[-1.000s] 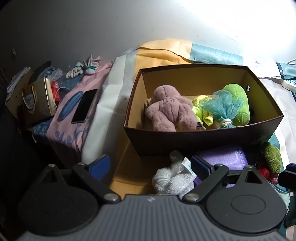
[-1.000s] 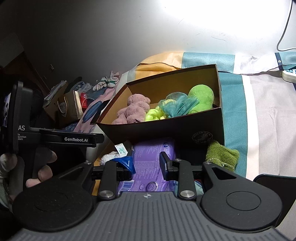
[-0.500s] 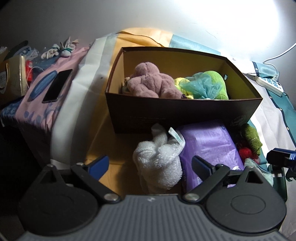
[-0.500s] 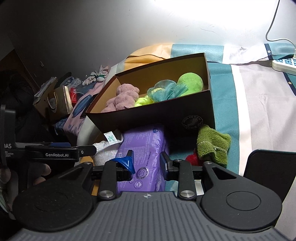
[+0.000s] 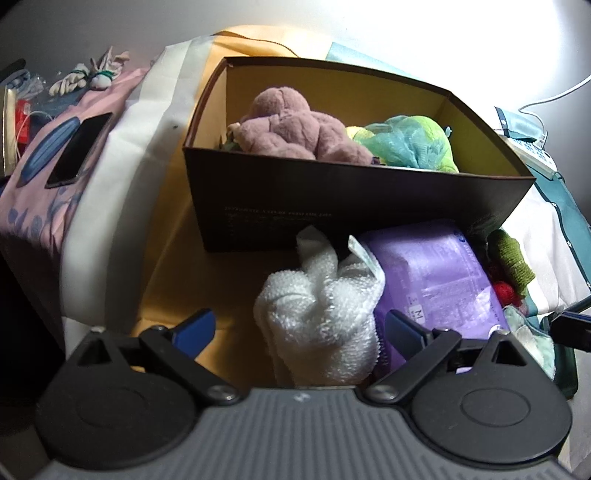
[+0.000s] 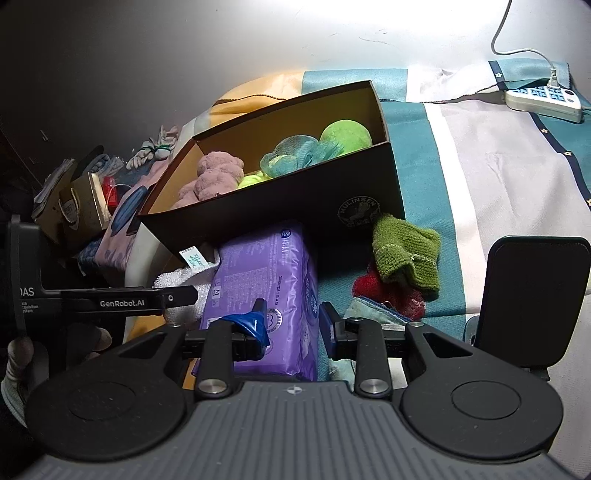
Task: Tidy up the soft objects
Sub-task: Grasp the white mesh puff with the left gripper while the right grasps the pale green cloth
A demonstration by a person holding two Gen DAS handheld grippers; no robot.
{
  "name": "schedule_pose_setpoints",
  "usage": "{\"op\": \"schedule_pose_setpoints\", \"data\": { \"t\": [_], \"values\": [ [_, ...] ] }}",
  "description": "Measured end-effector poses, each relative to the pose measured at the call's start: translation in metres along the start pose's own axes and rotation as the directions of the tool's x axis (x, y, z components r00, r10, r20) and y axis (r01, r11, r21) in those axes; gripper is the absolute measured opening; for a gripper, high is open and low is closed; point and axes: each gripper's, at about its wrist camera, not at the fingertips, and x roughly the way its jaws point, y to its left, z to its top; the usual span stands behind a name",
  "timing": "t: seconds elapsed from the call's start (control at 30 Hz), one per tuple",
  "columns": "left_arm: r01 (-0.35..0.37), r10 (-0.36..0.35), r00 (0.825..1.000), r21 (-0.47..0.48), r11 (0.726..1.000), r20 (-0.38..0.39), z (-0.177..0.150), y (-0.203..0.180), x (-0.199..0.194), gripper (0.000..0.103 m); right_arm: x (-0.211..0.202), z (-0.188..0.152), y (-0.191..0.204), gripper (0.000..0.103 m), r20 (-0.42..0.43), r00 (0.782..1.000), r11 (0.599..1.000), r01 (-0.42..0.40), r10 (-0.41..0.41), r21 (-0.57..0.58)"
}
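The left hand-held gripper [image 5: 299, 330] has its blue-tipped fingers [image 5: 194, 326] spread wide, one on each side of a white fluffy cloth [image 5: 319, 314] lying between them — no pad presses it. Just to the right of the cloth lies a purple plastic pack [image 5: 439, 280]. Beyond both stands an open dark box [image 5: 332, 206] holding a mauve plush toy [image 5: 295, 129] and a teal-green mesh puff [image 5: 406, 142]. Far left — a black phone [image 5: 79, 149] on pink bedding [image 5: 37, 184].

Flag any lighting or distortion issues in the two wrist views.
Left wrist: wall blown out top right, left edge in deep shadow, strong fisheye bend on the box; white cloth sharp. Right wrist: same glare up top, dark left side hides the clutter; purple pack shows specular glare.
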Motion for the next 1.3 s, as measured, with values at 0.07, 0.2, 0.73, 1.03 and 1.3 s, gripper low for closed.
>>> {"op": "schedule_pose_setpoints", "data": {
  "t": [0.07,0.2,0.73,1.03,1.3],
  "values": [
    [0.0,0.0,1.0,0.003,1.0,-0.009,-0.001,0.006,0.006,0.097,-0.001,0.0,0.002,0.013,0.005,1.0,1.0,0.013,-0.013,0.003],
    [0.043,-0.043,0.999,-0.005,0.999,-0.019,0.0,0.016,0.012,0.098,-0.002,0.0,0.004,0.013,0.016,0.999,0.999,0.041,-0.041,0.01],
    [0.148,-0.148,0.989,0.041,0.988,-0.004,-0.002,0.019,0.022,0.084,0.006,-0.01,-0.01,0.014,-0.014,0.978,0.977,0.206,-0.206,0.049],
    [0.185,-0.186,0.983,0.058,0.981,0.012,-0.007,0.022,0.016,0.078,0.003,-0.027,-0.012,0.014,-0.058,0.972,0.972,0.223,-0.227,-0.071],
    [0.177,-0.178,0.984,0.067,0.982,0.014,-0.006,0.035,0.007,0.068,0.011,-0.065,0.016,0.015,-0.06,0.962,0.87,0.214,-0.267,-0.444]
  ]
}}
